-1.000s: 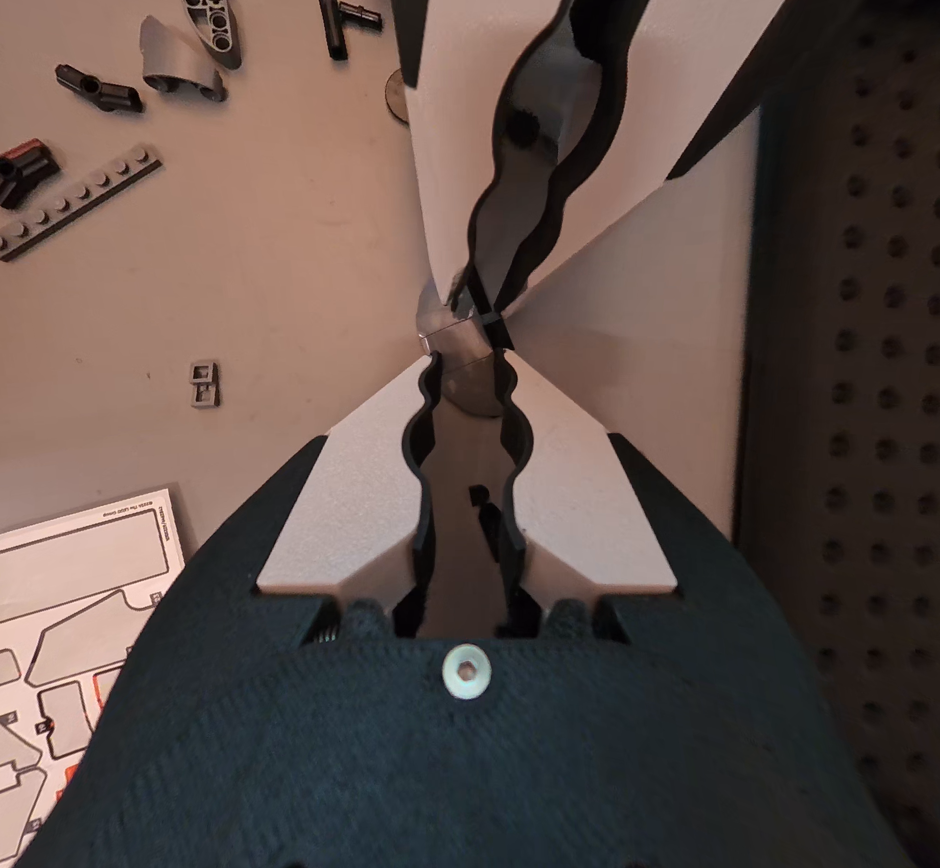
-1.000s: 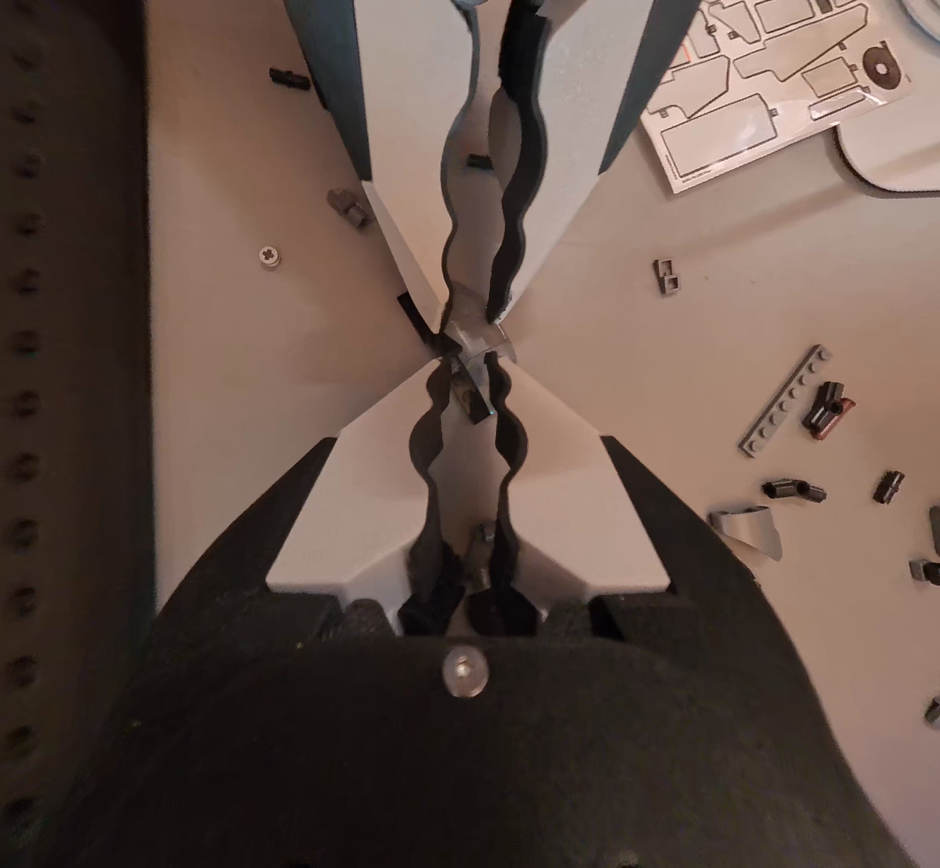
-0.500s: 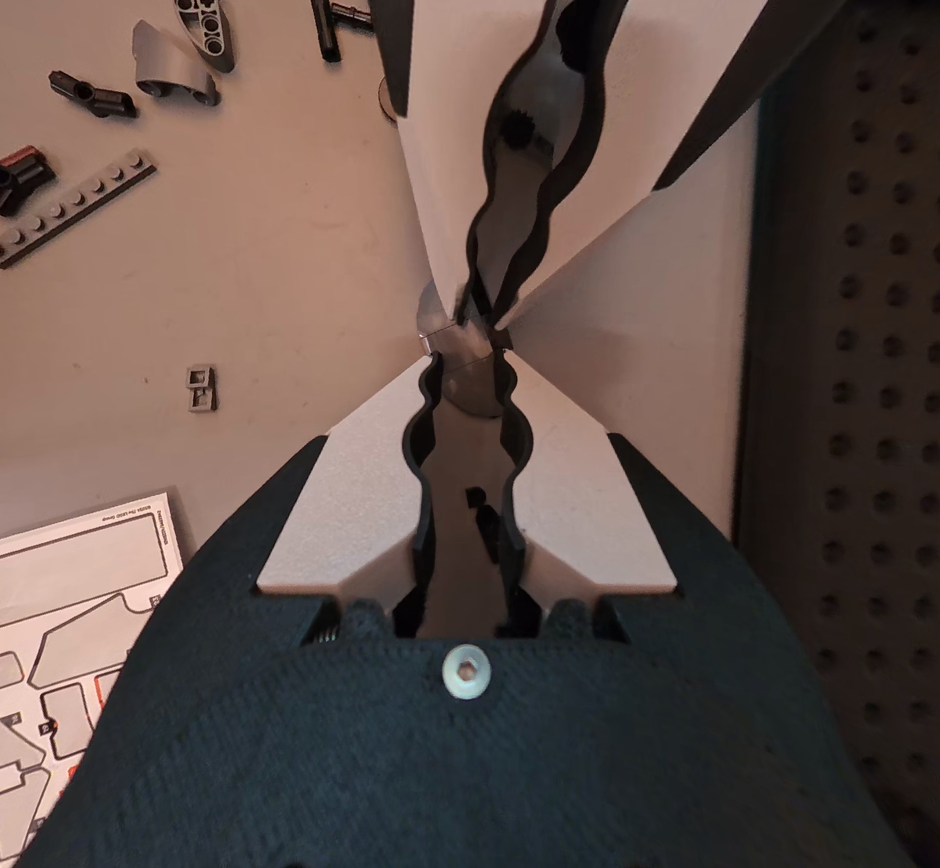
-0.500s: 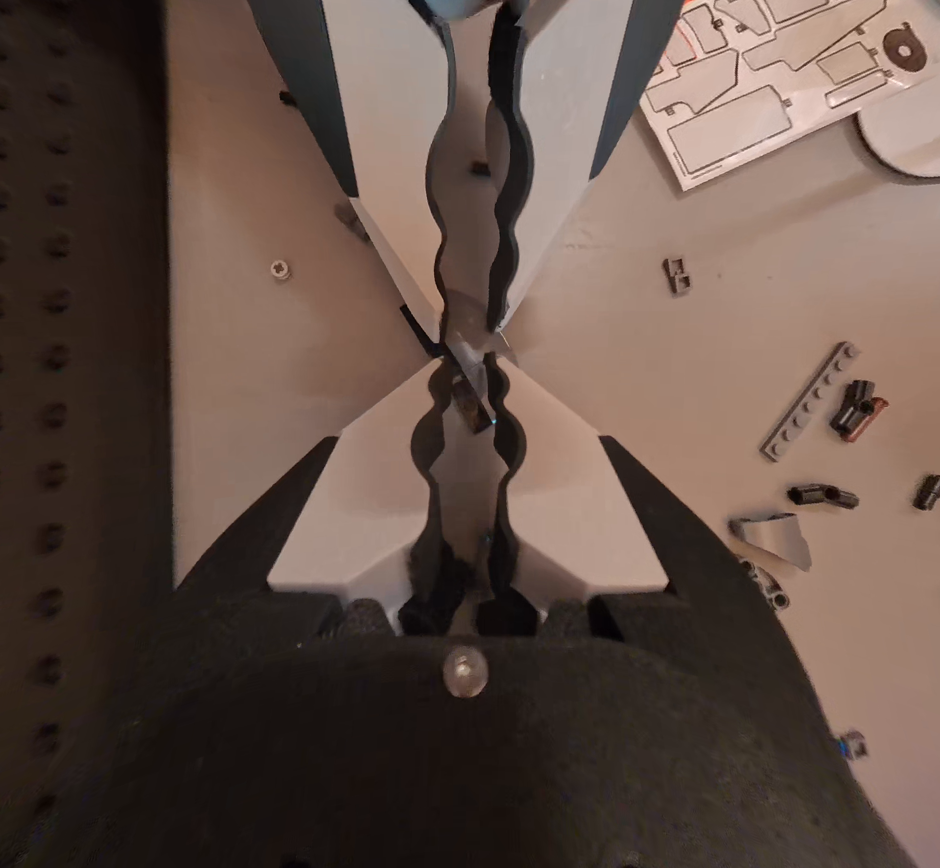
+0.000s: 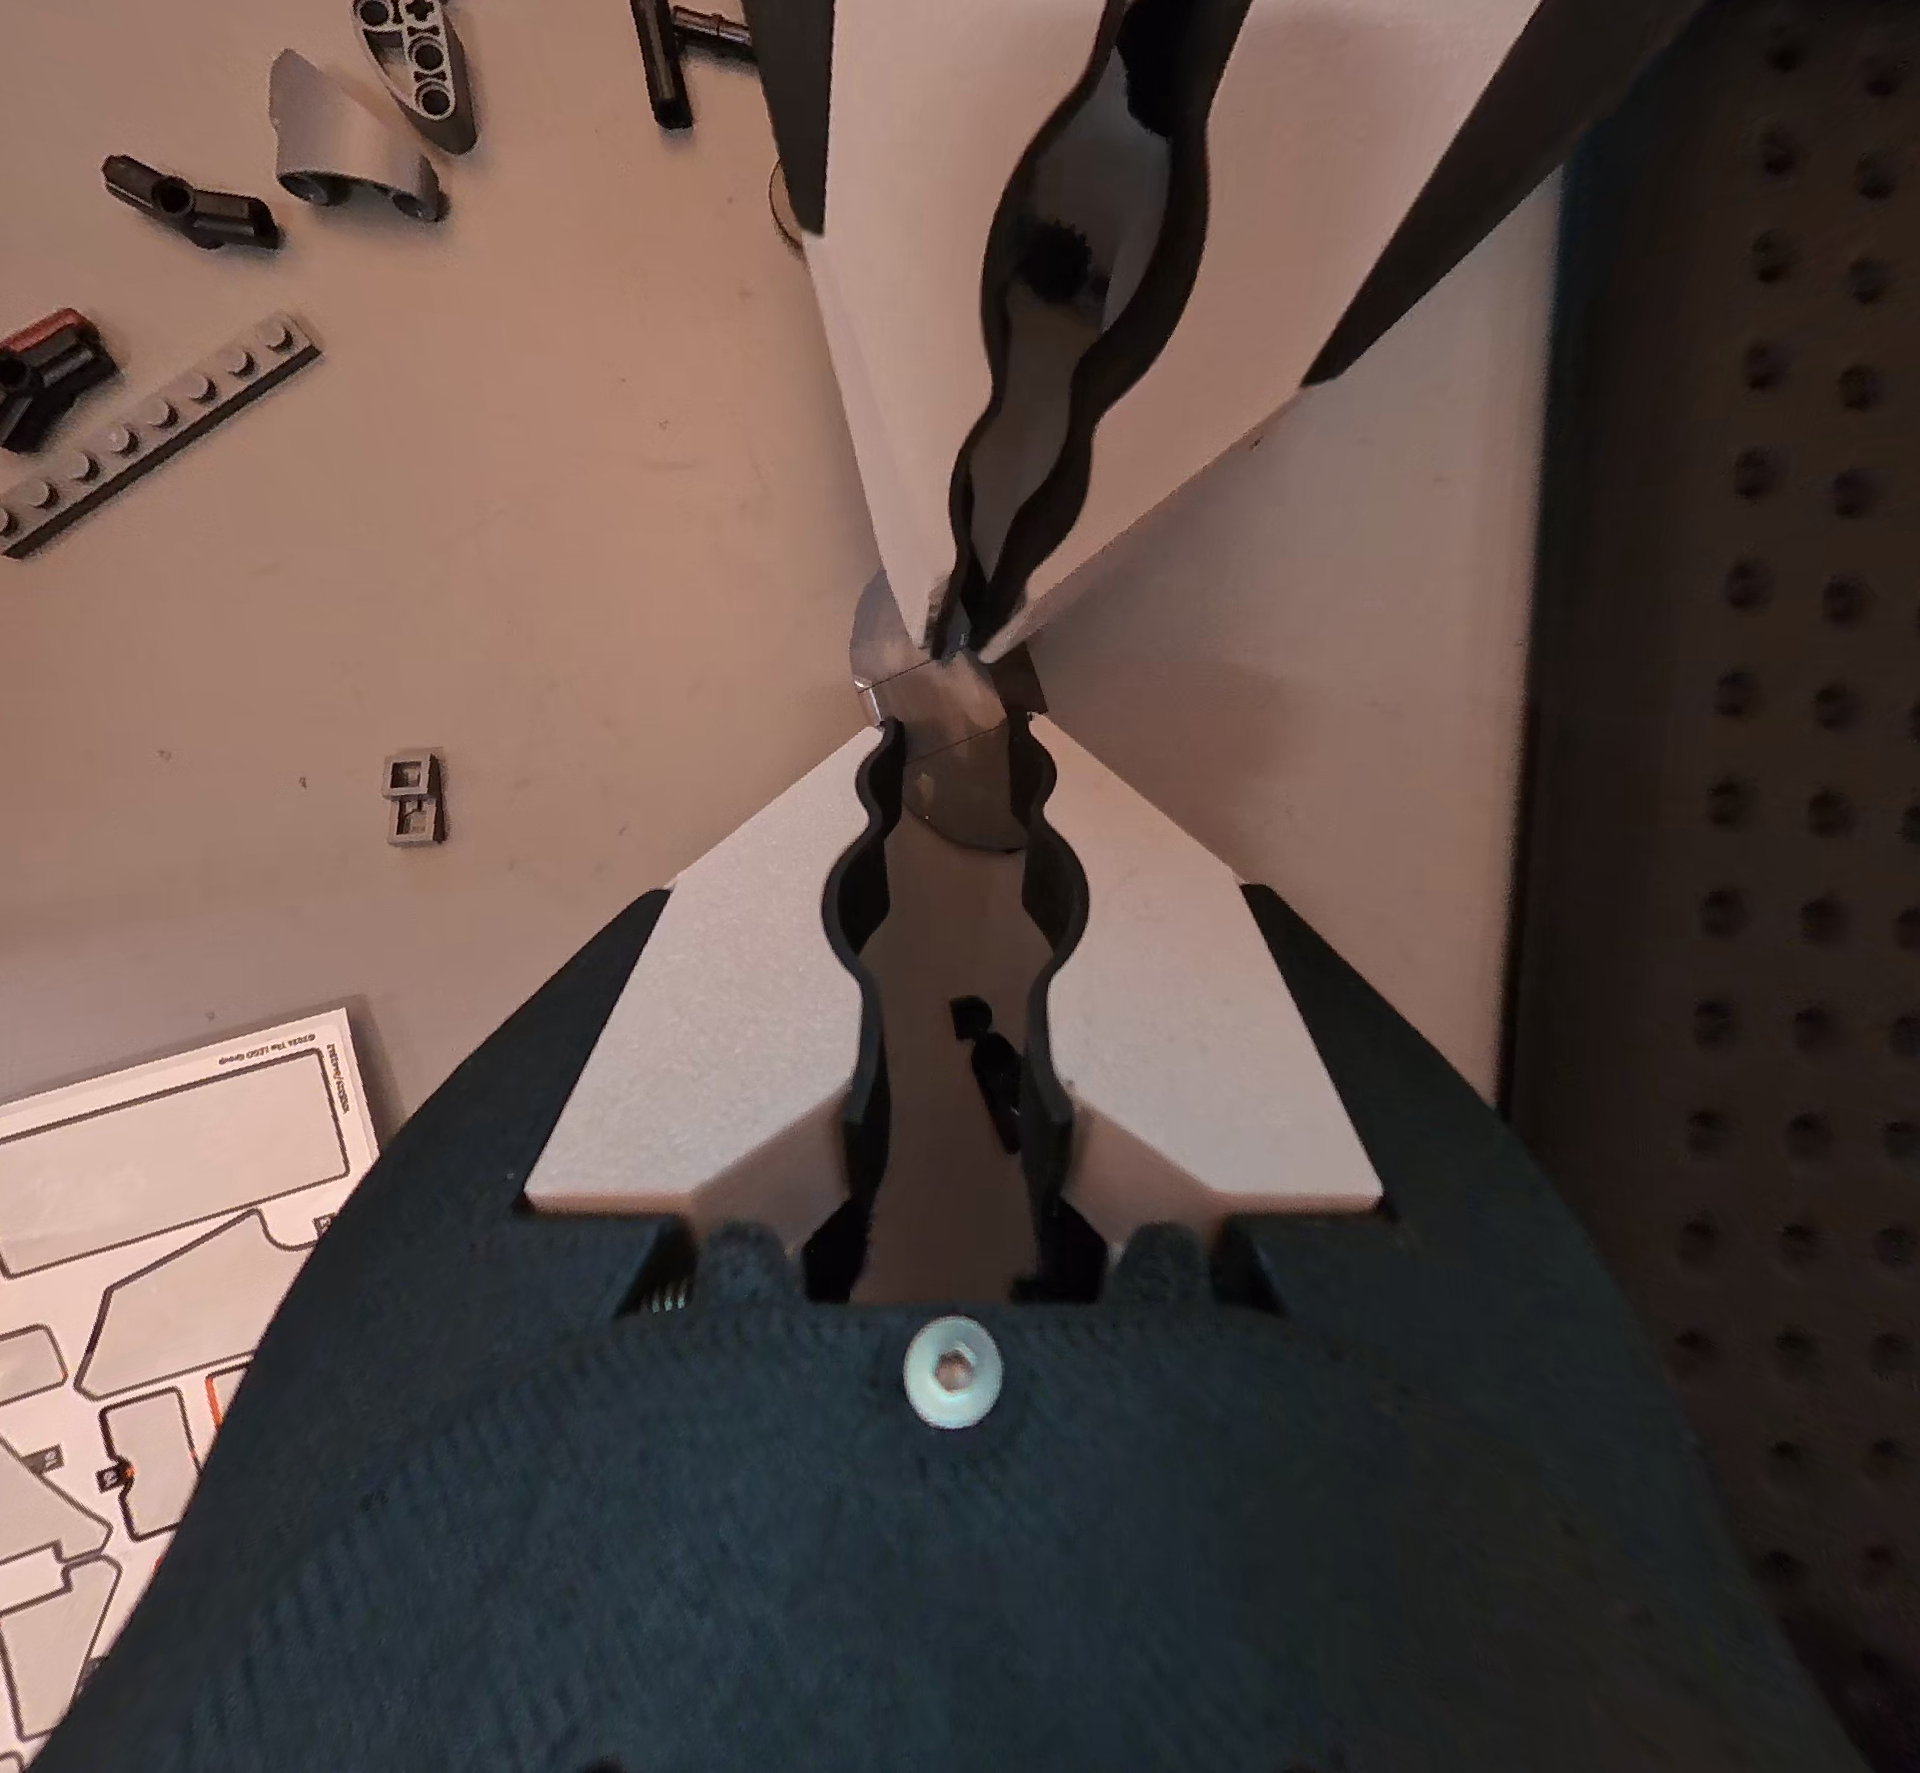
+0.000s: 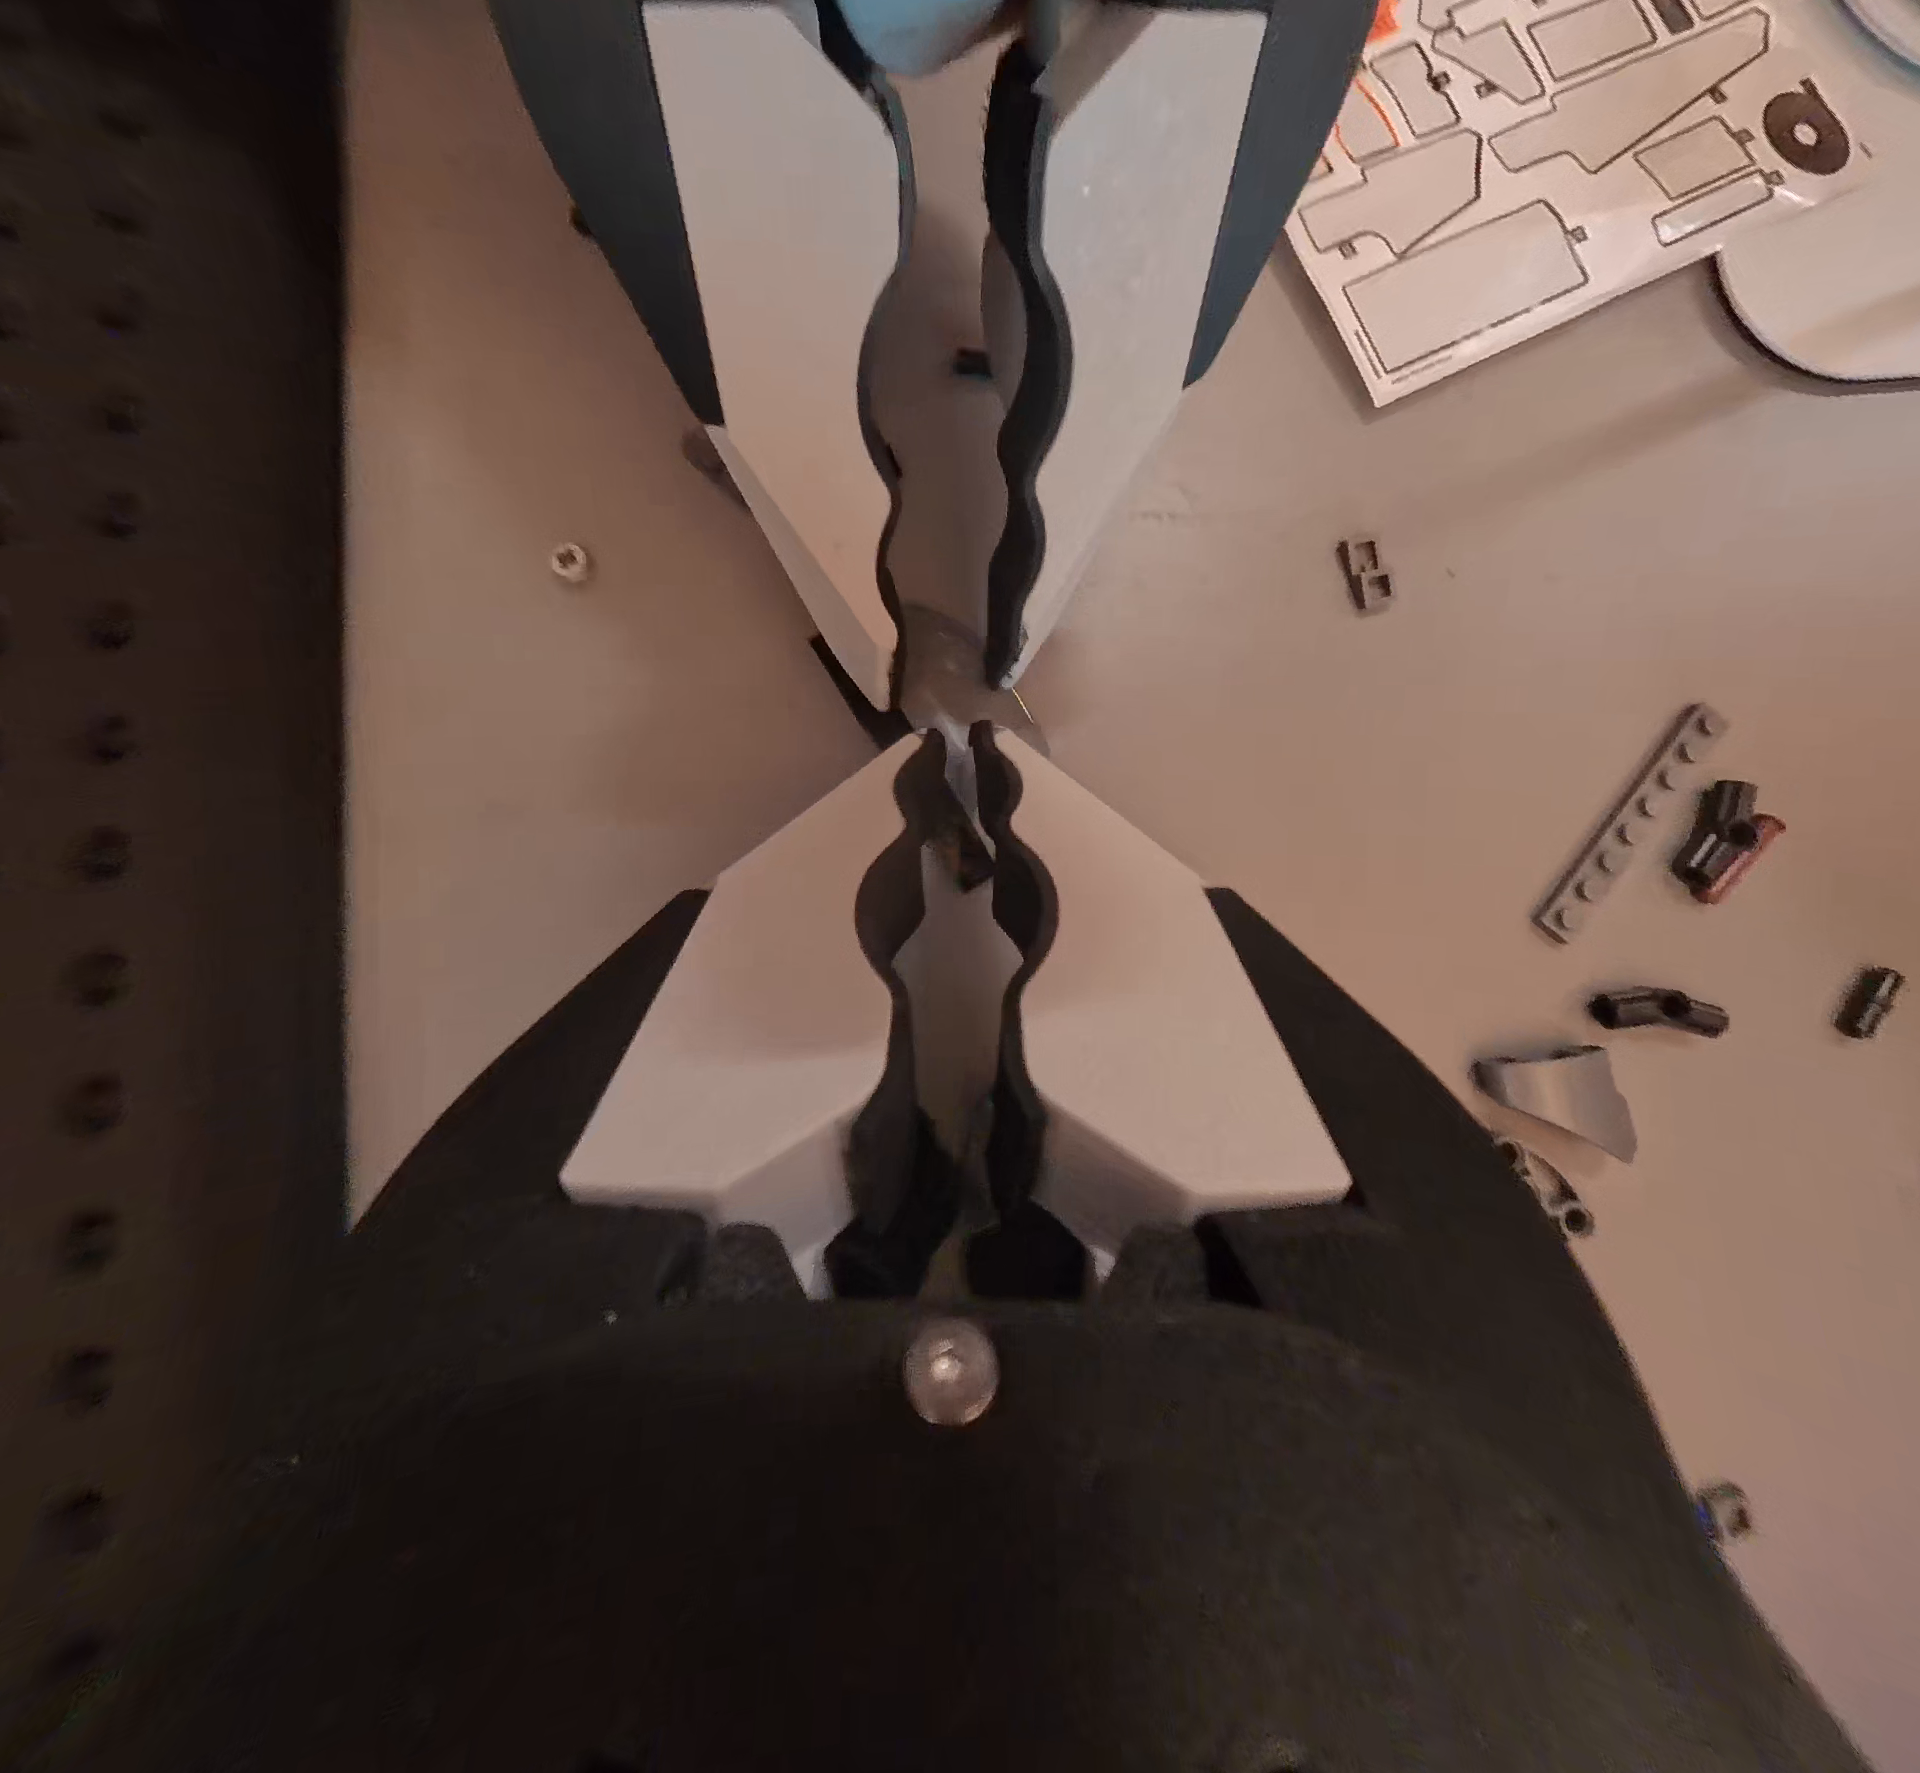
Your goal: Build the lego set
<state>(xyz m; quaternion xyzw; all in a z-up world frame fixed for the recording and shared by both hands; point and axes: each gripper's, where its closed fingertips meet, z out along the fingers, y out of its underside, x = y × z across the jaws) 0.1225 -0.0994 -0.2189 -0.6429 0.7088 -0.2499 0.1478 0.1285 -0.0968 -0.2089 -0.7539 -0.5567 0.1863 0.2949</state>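
Both grippers meet tip to tip above the beige table. In the left wrist view, my left gripper (image 5: 951, 736) is shut on a small grey rounded Lego piece (image 5: 930, 689) with a dark disc (image 5: 966, 814) under it. My right gripper (image 5: 961, 637) comes down from the top and touches that piece. In the right wrist view, my right gripper (image 6: 956, 741) is shut on a thin small dark piece (image 6: 961, 793). The left gripper (image 6: 945, 679) comes from above with the grey piece (image 6: 940, 653) between its tips. How the two pieces join is hidden by the fingertips.
Loose parts lie on the table: a long grey plate (image 5: 156, 435) (image 6: 1631, 819), a grey curved panel (image 5: 343, 134) (image 6: 1558, 1095), black pins, and a small grey clip (image 5: 414, 798) (image 6: 1366, 575). A sticker sheet (image 5: 156, 1256) (image 6: 1538, 196) lies nearby. A black perforated board (image 5: 1766, 788) (image 6: 156, 788) borders the table. Left and right tips are no more than a few centimetres apart.
Both grippers stay shut and tip to tip. The right gripper has shifted slightly against the left one, and a dark edge now shows beside the grey piece.
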